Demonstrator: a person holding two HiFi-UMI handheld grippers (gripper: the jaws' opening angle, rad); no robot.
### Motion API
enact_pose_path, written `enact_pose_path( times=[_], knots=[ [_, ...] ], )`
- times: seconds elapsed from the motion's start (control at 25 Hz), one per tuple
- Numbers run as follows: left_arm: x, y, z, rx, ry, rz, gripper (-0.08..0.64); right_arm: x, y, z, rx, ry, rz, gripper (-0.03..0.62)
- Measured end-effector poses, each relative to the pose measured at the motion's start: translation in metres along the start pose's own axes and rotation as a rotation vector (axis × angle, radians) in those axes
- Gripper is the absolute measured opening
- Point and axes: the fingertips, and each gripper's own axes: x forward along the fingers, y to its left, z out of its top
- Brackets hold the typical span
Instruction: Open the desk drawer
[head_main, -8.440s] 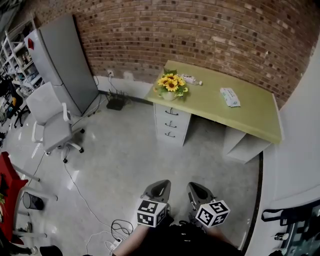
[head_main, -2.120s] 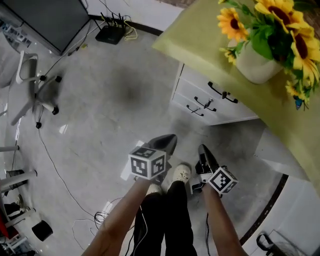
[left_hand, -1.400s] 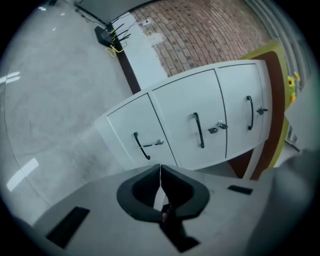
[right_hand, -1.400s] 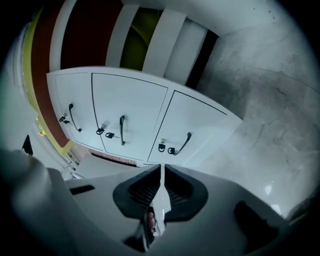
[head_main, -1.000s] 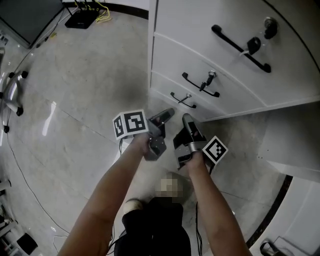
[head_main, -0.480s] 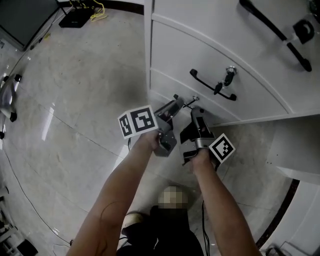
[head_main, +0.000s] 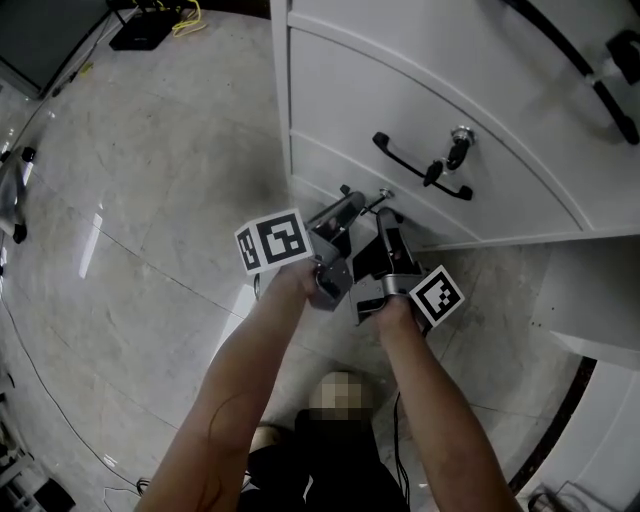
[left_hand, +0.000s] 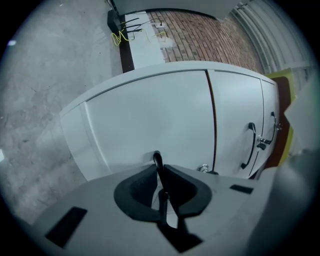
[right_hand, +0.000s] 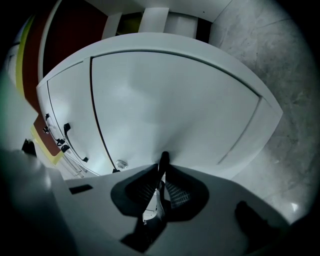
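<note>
Black and thin, the handle (left_hand: 157, 161) of the lowest drawer (left_hand: 150, 117) is where both claws have taken hold. This drawer sits at the bottom edge of the white drawer unit (head_main: 330, 90), just above the floor (head_main: 150, 200).

The left claw (head_main: 348, 203) has just been closing and now pinches the bar between its pads. The right claw (head_main: 385, 222) has closed the same way and grips the same bar just beside it.

The handle looks rigid and smooth, so a narrow pinch could slip along it. Holding near the middle, as both claws do, seems soundest. The drawer front looks stiff and is probably on runners. Its weight cannot be judged because the contents are hidden. A straight, level pull with both claws even should keep it from skewing.

By count there are three drawer fronts stacked in the unit. Each has one black handle, with the top one partly cut off by the frame. Two claws are at work.
</note>
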Motion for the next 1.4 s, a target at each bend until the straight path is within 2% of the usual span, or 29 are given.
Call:
enact_pose_path(
  times=[0.48,1.4],
  knots=[
    [-0.014,-0.002,-0.010,-0.006,0.003,0.029,0.044,-0.012,0.001,-0.009,0.022,0.012,-0.011,0.051],
    [-0.091,-0.002,-0.049,-0.062,0.041,0.132,0.041,-0.071,0.007,-0.072,0.091,0.043,-0.099,0.051]
  ],
)
